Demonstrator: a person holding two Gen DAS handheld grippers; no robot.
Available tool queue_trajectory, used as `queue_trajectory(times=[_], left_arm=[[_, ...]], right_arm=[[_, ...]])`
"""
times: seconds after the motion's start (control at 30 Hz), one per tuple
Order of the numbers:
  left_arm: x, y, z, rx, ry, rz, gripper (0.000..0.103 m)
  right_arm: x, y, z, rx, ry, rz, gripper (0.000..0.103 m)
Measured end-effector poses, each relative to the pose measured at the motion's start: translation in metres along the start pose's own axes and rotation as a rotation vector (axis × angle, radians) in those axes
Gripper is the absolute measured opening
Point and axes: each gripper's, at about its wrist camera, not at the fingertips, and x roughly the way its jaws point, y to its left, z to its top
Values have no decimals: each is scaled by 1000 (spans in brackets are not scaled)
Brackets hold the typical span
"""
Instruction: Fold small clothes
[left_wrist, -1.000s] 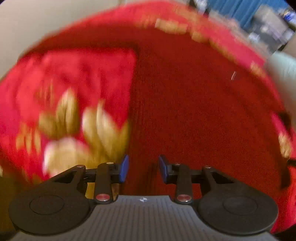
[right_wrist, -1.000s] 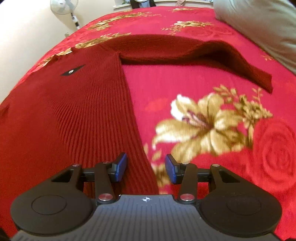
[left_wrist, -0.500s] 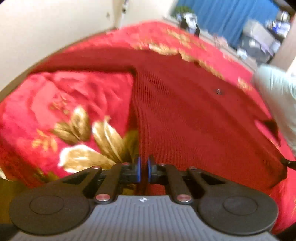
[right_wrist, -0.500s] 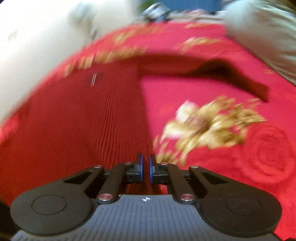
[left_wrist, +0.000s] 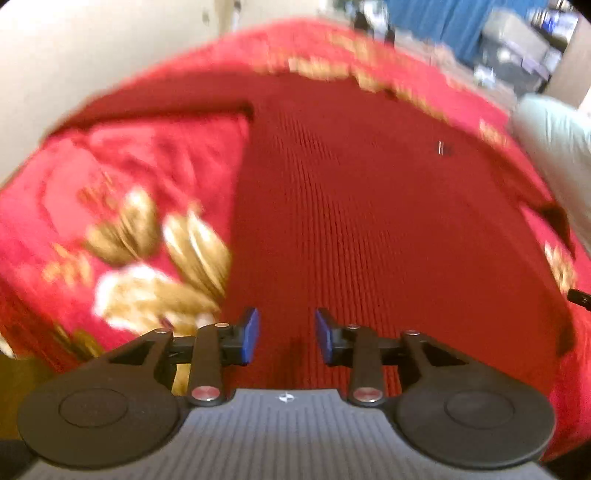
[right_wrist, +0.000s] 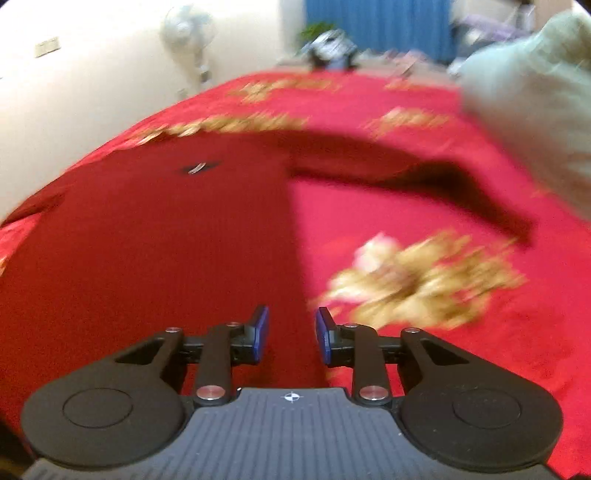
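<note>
Red floral blanket (left_wrist: 140, 177) over a bed, dark red ribbed sweater (left_wrist: 351, 206) spread flat on it, both views blurred. Left gripper (left_wrist: 284, 341) above the sweater's near hem by its left edge, jaws parted and opening, blue pads clear of the knit, nothing pinched. Right gripper (right_wrist: 290, 339) over the sweater's (right_wrist: 166, 240) right edge, jaws likewise opening, empty. Half a second ago both pressed together; now spread again and lifted slightly off the cloth. Seen only from the left: left sleeve (left_wrist: 155, 107) stretched sideways. Seen only from the right: right sleeve (right_wrist: 424, 173) angled out across the blanket (right_wrist: 369, 206), fan (right_wrist: 188, 33) by the wall, pale pillow (right_wrist: 535, 92) at right. Small dark label (right_wrist: 199, 168) on the chest.
</note>
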Motion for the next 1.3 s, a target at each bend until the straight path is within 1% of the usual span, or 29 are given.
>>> queue_trajectory(times=[0.03, 0.07, 0.1, 0.17, 0.2, 0.23, 0.27, 0.3, 0.37, 0.4, 0.43, 0.47, 0.53, 0.63, 0.77, 0.9, 1.0, 1.07, 1.2, 1.3], left_arm=[[9, -2, -1, 9, 54, 10, 44], [17, -4, -3, 24, 95, 22, 44], [15, -7, -2, 34, 84, 31, 44], [10, -11, 1, 46, 45, 25, 46], [9, -13, 2, 45, 18, 18, 49], [7, -14, 4, 42, -1, 10, 55], [7, -16, 5, 41, -9, 4, 59], [7, -18, 6, 42, -3, 6, 62], [18, -25, 5, 64, 40, 40, 62], [25, -28, 6, 69, 38, 58, 62], [26, -29, 8, 68, 24, 61, 62], [23, -29, 11, 63, -6, 51, 62], [12, -33, 16, 48, -82, 34, 64], [2, -40, 21, 30, -183, 39, 68], [-5, -48, 27, 22, -277, 34, 68], [-19, -60, 29, 50, -387, 67, 71], [-31, -73, 31, 80, -462, 105, 71], [-38, -77, 36, 87, -489, 118, 71], [-61, -86, 56, 119, -523, 105, 71], [-71, -94, 84, 134, -557, 85, 71]], right_arm=[[10, 3, -4, -22, 58, 8, 30], [22, 7, -10, -61, 124, -14, 30], [26, 10, -14, -105, 130, -33, 30], [21, 16, -8, -119, 116, -43, 30], [15, 16, -5, -93, 82, -25, 30], [11, 15, -3, -66, 52, 2, 32], [9, 13, -2, -52, 40, 16, 34], [10, 12, -2, -54, 51, 5, 41], [26, 13, -10, -118, 126, -99, 45], [25, 14, -12, -128, 112, -112, 48], [21, 11, -6, -107, 98, -106, 47], [15, 8, -2, -69, 67, -80, 47], [3, 4, 5, -16, 3, -51, 48], [-5, 5, 12, -1, -77, -54, 48], [-8, 7, 17, -1, -164, -50, 48], [-16, 7, 22, 11, -267, -55, 48], [-16, 7, 29, 7, -297, -74, 48], [-17, 6, 34, 29, -305, -74, 48], [-22, 7, 40, 62, -326, -88, 48], [-20, 6, 45, 91, -328, -106, 48]])
